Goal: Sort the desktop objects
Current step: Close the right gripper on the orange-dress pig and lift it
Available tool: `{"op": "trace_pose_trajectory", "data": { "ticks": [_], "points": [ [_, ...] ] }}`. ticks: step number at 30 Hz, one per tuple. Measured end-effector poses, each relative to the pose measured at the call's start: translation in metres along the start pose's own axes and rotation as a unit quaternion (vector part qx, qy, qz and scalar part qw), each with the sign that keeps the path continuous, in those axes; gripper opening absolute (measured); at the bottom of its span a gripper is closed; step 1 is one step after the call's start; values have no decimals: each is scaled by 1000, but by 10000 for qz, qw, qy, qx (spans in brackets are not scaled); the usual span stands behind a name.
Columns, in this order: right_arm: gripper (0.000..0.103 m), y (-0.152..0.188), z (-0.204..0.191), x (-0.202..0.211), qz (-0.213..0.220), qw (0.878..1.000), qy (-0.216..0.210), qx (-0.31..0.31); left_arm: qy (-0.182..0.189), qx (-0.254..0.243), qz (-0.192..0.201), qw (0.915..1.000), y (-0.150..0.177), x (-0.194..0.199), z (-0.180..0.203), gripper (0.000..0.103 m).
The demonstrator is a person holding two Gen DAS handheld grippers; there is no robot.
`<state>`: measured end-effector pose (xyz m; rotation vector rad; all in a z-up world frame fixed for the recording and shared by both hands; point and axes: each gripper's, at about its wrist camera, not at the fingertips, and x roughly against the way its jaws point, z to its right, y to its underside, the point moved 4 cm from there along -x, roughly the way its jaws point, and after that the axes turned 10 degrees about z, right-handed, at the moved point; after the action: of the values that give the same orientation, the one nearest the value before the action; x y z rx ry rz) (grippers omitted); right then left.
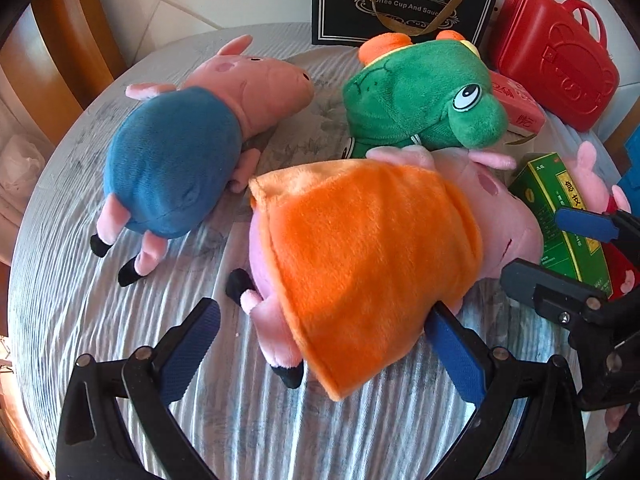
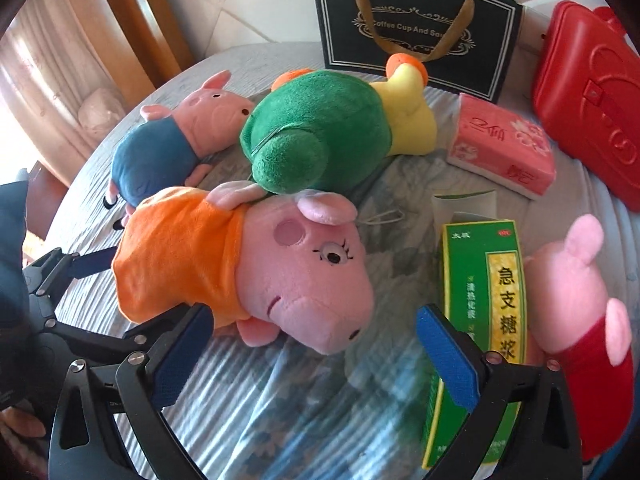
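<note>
Both tools are standing open over the round table, gripping nothing. The left tool is straddling the hem of the orange-dressed pig toy, which is lying in the near middle of the table; the right tool is hovering just near of its snout. Close on the body, not the loose dress. The right finger pad is probably touching the fabric. Keep clear of the green medicine box on the right and the green plush lying against the far side of the pig's head.

A home, by the look of it: a cloth-covered round tabletop with a wooden chair beside it, sheer curtains behind, and tiled floor beyond.
</note>
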<state>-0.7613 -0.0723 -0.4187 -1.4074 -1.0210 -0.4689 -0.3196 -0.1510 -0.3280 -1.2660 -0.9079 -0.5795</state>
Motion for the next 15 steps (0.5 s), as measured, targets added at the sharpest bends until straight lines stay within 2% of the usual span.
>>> {"op": "trace_pose_trajectory", "data": {
  "ticks": [2, 7, 12, 15],
  "points": [
    [103, -3, 1, -11, -48, 9999, -104, -74, 130, -34, -53, 9999, 1, -4, 3, 103],
    [103, -4, 0, -40, -276, 9990, -316, -181, 125, -178, -141, 9997, 1, -18, 9, 103],
    [103, -8, 0, -44, -241, 9984, -459, -209, 212, -211, -278, 9992, -1, -28, 9, 103],
    [103, -7, 0, -47, -190, 9982, -533, -220, 186, -207, -171, 9995, -1, -26, 9, 99]
  ]
}}
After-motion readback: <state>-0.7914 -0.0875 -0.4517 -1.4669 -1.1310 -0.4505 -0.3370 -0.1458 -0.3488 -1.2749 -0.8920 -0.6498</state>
